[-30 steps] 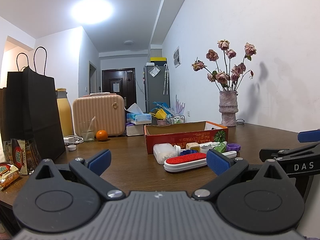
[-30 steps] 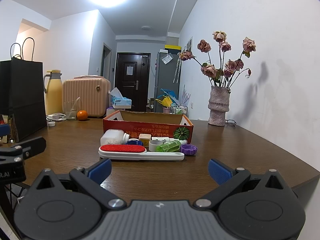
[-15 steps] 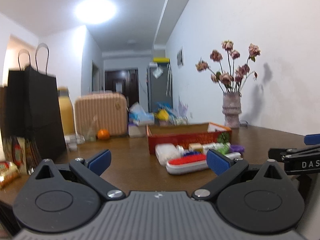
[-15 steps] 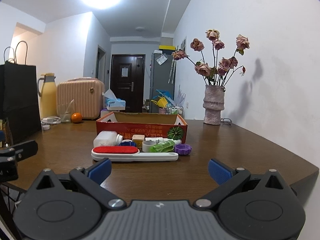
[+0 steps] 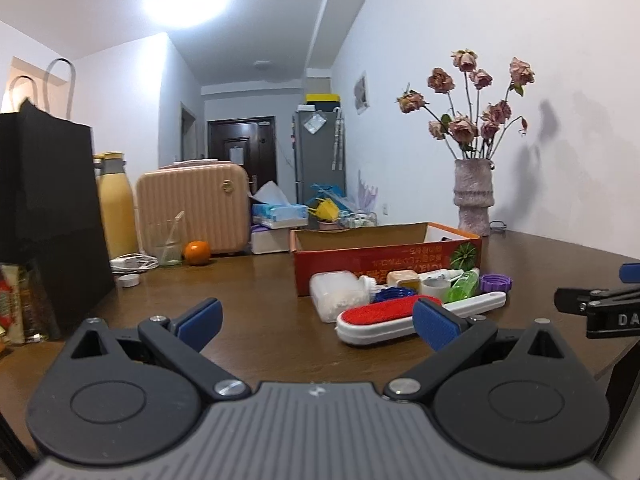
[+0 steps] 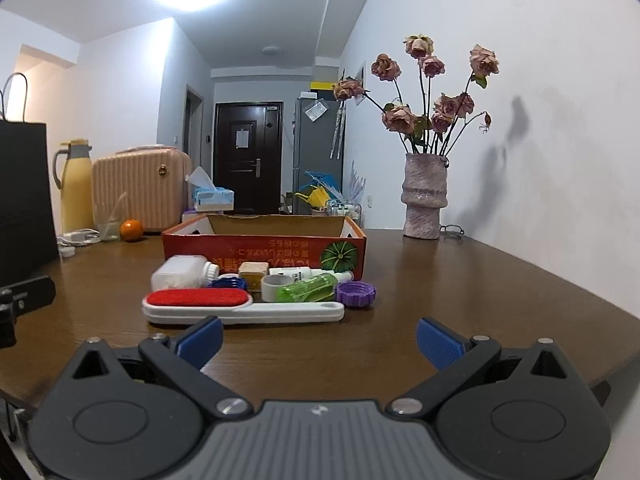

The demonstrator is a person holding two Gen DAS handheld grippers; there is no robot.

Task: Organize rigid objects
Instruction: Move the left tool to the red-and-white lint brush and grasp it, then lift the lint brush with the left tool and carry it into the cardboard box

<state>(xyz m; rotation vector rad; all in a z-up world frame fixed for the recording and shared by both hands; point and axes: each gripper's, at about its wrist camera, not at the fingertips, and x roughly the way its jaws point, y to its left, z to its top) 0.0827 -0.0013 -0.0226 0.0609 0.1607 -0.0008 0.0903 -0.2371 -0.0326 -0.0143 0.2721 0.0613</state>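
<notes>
An open red cardboard box (image 6: 264, 246) (image 5: 384, 258) stands mid-table. In front of it lie a white lint brush with a red pad (image 6: 240, 306) (image 5: 404, 316), a white bottle (image 6: 182, 272), a green bottle (image 6: 308, 290), a purple cap (image 6: 356, 294), a blue cap (image 6: 228, 282) and a small tan box (image 6: 253, 273). My right gripper (image 6: 318, 340) is open and empty, just short of the brush. My left gripper (image 5: 316, 322) is open and empty, to the left of the pile, its right fingertip in front of the brush.
A black paper bag (image 5: 48, 216) stands at the left. A yellow flask (image 5: 116, 208), a beige case (image 5: 192, 208), a glass (image 5: 166, 246) and an orange (image 5: 197, 253) stand at the back left. A vase of dried roses (image 6: 424, 196) stands at the back right by the wall.
Both grippers have moved forward toward the pile and a little to the left; the objects now look larger. Nothing on the table has moved.
</notes>
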